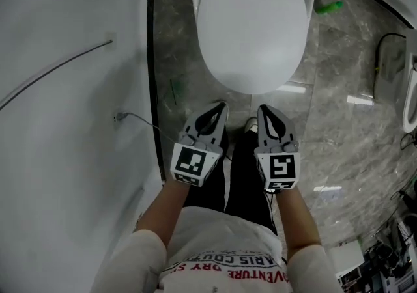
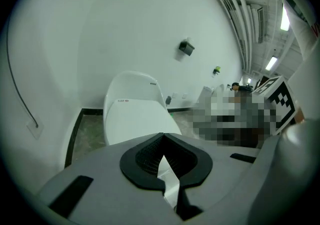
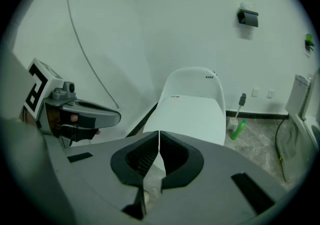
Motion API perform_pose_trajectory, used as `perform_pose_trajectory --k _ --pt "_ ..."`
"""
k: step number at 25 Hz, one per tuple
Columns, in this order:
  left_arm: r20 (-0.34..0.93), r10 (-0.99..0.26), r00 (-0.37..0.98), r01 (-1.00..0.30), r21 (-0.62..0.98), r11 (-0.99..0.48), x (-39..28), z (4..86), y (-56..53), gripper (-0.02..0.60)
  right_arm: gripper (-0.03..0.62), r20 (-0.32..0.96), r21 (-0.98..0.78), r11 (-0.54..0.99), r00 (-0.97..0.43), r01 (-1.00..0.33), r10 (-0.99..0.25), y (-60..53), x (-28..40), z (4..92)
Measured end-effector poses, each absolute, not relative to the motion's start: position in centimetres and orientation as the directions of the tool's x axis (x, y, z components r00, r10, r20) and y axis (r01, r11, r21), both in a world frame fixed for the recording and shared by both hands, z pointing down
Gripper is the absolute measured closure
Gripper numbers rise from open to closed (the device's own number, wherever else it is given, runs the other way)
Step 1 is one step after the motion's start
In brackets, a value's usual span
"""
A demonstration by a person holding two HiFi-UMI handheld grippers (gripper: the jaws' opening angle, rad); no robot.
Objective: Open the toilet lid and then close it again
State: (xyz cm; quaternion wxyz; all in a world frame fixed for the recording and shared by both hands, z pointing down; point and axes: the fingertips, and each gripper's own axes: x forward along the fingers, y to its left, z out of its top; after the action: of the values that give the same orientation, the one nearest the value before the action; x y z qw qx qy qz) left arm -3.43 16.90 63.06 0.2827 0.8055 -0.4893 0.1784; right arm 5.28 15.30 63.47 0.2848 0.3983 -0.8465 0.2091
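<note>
Toilet lid (image 1: 253, 31) is down flat, just ahead of the left gripper (image 1: 220, 109) and right gripper (image 1: 264, 111), both with fingers pressed together, holding nothing. Looks like light, stiff, slick plastic hinged at the back, so I'd hook under the front rim.

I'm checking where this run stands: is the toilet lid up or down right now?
Down. The toilet lid lies flat, its smooth unbroken top facing up in all three views; no opening shows.
</note>
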Motion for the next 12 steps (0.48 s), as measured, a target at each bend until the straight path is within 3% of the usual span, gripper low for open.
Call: perform_pose_trajectory --k 8,12 --pt "0.576 -0.671 0.466 -0.869 0.157 -0.469 -1.0 71.0 18.1 0.575 0.577 0.677 0.029 0.769 -0.553 -0.639 -0.486 16.4 5.4 71.8" --pt "0.621 -0.65 0.437 -0.84 0.023 -0.543 -0.2 74.3 17.7 0.575 0.576 0.697 0.187 0.813 -0.509 -0.551 -0.505 16.1 6.7 74.4"
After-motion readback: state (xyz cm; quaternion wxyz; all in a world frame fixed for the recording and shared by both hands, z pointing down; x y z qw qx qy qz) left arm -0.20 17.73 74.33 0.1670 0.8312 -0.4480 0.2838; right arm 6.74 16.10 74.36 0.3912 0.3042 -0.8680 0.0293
